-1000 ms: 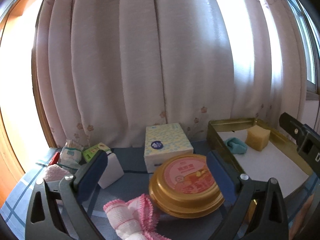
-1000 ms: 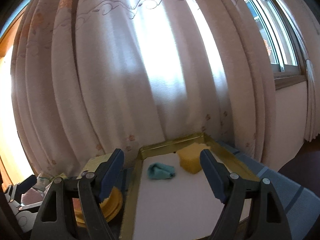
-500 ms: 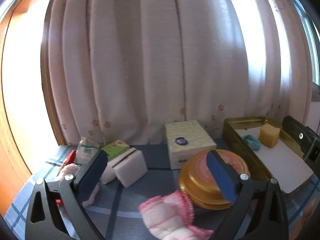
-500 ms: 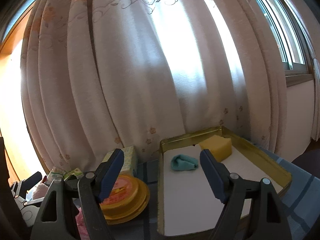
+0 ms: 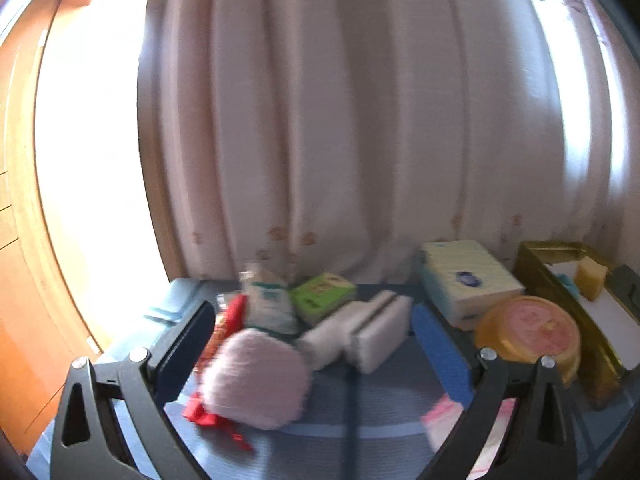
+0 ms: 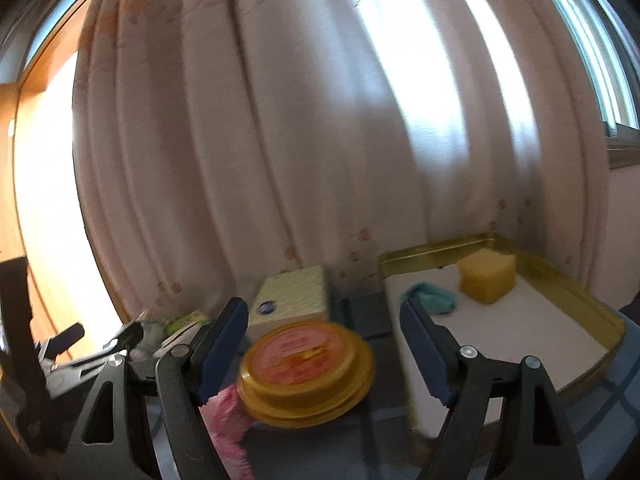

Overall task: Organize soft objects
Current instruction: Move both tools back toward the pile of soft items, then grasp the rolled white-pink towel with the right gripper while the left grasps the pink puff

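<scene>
My left gripper is open and holds nothing. Just past its left finger lies a fluffy pink ball, with two white sponges beyond it, on the blue checked cloth. A pink frilly cloth peeks out by the right finger. My right gripper is also open and holds nothing. It hangs in front of a round gold tin. To its right a gold tray holds a yellow sponge and a teal cloth. The pink frilly cloth lies low by the right gripper's left finger.
A tissue box stands near the curtain, with the gold tin and the tray to its right. A green pack, a white tissue pack and a red item crowd the back left. The left gripper's frame shows at the right view's left edge.
Both grippers have swung left. The pink ball and white sponges now sit between the left fingers and the tin has slid right. The tin has come between the right fingers.
</scene>
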The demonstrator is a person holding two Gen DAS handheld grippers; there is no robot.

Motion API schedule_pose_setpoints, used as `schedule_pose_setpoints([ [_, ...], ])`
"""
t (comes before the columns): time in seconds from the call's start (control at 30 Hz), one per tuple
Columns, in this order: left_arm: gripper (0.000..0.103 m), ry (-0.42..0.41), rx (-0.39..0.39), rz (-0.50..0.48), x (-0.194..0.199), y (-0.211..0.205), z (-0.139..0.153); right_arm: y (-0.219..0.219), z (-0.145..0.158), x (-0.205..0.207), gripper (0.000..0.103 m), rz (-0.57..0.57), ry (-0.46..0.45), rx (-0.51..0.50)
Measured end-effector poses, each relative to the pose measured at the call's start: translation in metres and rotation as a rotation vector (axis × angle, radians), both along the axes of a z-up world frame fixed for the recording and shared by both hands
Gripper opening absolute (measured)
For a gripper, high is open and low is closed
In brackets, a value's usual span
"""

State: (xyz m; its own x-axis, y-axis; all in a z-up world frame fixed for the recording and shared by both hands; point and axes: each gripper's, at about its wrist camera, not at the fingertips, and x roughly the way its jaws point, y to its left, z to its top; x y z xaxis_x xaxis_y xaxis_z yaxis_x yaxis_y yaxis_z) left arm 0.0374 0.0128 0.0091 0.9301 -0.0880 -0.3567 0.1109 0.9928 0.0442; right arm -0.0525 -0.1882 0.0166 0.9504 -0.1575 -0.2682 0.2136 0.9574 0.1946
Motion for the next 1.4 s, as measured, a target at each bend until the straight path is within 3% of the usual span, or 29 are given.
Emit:
schedule_pose_setpoints([
  [0.23, 0.1, 0.031, -0.023, 0.092, 0.016, 0.048, -0.002, 0.036, -0.006, 0.009, 0.08, 0.147, 0.077, -0.022],
  [0.37, 0.1, 0.052, -0.044, 0.155, 0.027, 0.079, -0.003, 0.059, -0.012, 0.02, 0.08, 0.254, 0.178, -0.041],
  [0.47, 0.1, 0.075, -0.079, 0.197, 0.034, 0.104, -0.004, 0.07, -0.021, 0.025, 0.08, 0.311, 0.258, -0.027],
  [0.7, 0.099, 0.172, -0.255, 0.241, 0.045, 0.154, -0.014, 0.085, -0.051, 0.034, 0.08, 0.401, 0.408, 0.009],
  [0.77, 0.099, 0.182, -0.256, 0.242, 0.046, 0.154, -0.016, 0.088, -0.059, 0.042, 0.07, 0.405, 0.463, 0.008],
  [0.93, 0.099, 0.162, -0.201, 0.181, 0.046, 0.139, -0.013, 0.082, -0.066, 0.061, 0.07, 0.41, 0.535, 0.073],
  [1.03, 0.099, 0.146, -0.161, 0.101, 0.042, 0.123, -0.01, 0.085, -0.065, 0.066, 0.07, 0.414, 0.542, 0.062],
  [1.1, 0.099, 0.155, -0.129, 0.028, 0.044, 0.11, -0.01, 0.088, -0.067, 0.071, 0.06, 0.411, 0.563, 0.039],
  [1.13, 0.099, 0.165, -0.107, -0.015, 0.044, 0.103, -0.011, 0.088, -0.068, 0.072, 0.045, 0.404, 0.572, 0.032],
  [1.17, 0.098, 0.172, -0.092, -0.041, 0.044, 0.097, -0.011, 0.087, -0.068, 0.073, 0.04, 0.398, 0.576, 0.026],
  [1.33, 0.089, 0.226, -0.033, -0.121, 0.051, 0.076, -0.015, 0.074, -0.064, 0.068, 0.035, 0.398, 0.52, 0.091],
  [1.4, 0.077, 0.264, -0.041, -0.134, 0.057, 0.075, -0.019, 0.071, -0.057, 0.062, 0.035, 0.398, 0.457, 0.109],
])
